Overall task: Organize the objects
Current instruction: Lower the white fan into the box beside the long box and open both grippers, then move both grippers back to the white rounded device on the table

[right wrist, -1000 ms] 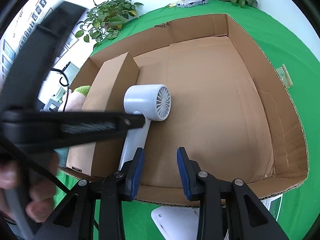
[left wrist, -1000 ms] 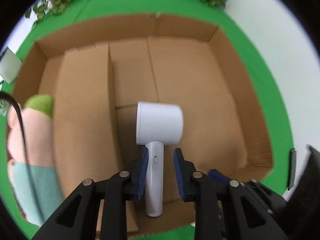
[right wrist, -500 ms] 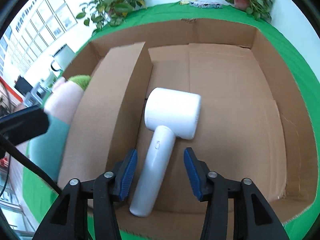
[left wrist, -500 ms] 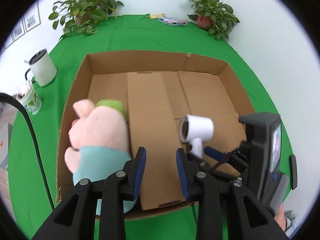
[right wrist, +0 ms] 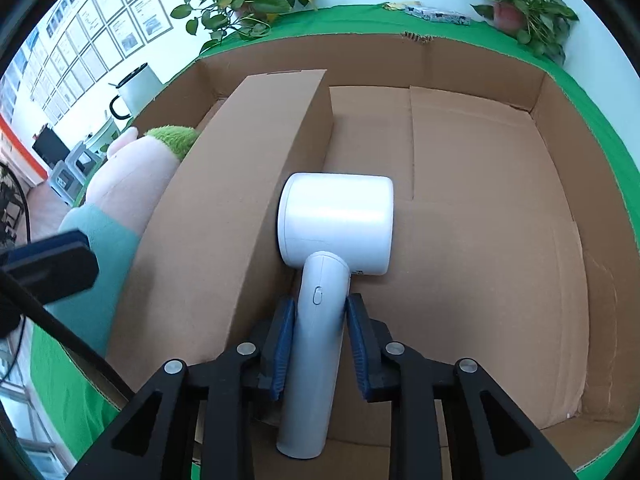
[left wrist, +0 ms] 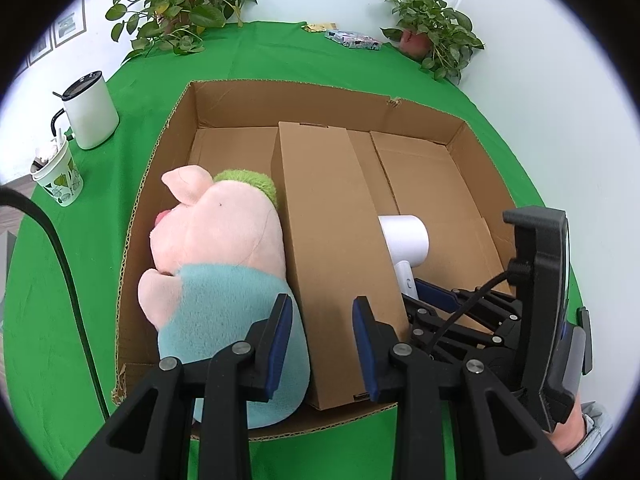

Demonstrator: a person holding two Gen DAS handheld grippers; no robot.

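Observation:
A white hair dryer [right wrist: 334, 232] lies in the open cardboard box [right wrist: 560, 128], beside a tall closed carton [right wrist: 240, 208]. My right gripper [right wrist: 320, 344] is shut on the dryer's handle. The dryer also shows in the left wrist view [left wrist: 404, 240], with the right gripper [left wrist: 436, 300] at its handle. A pink plush pig [left wrist: 216, 240] in a teal shirt lies left of the carton [left wrist: 336, 240]. My left gripper [left wrist: 320, 340] is open and empty above the box's near edge [left wrist: 320, 424].
The box stands on a green cloth [left wrist: 80, 280]. A white mug [left wrist: 90, 112] and a paper cup [left wrist: 58, 176] stand left of the box. Potted plants [left wrist: 180, 4] and a small packet [left wrist: 352, 40] are at the back. The box's right half [right wrist: 480, 220] holds nothing.
My left gripper let go of the dryer and pulled back and up. My right gripper came in over the handle and closed on it.

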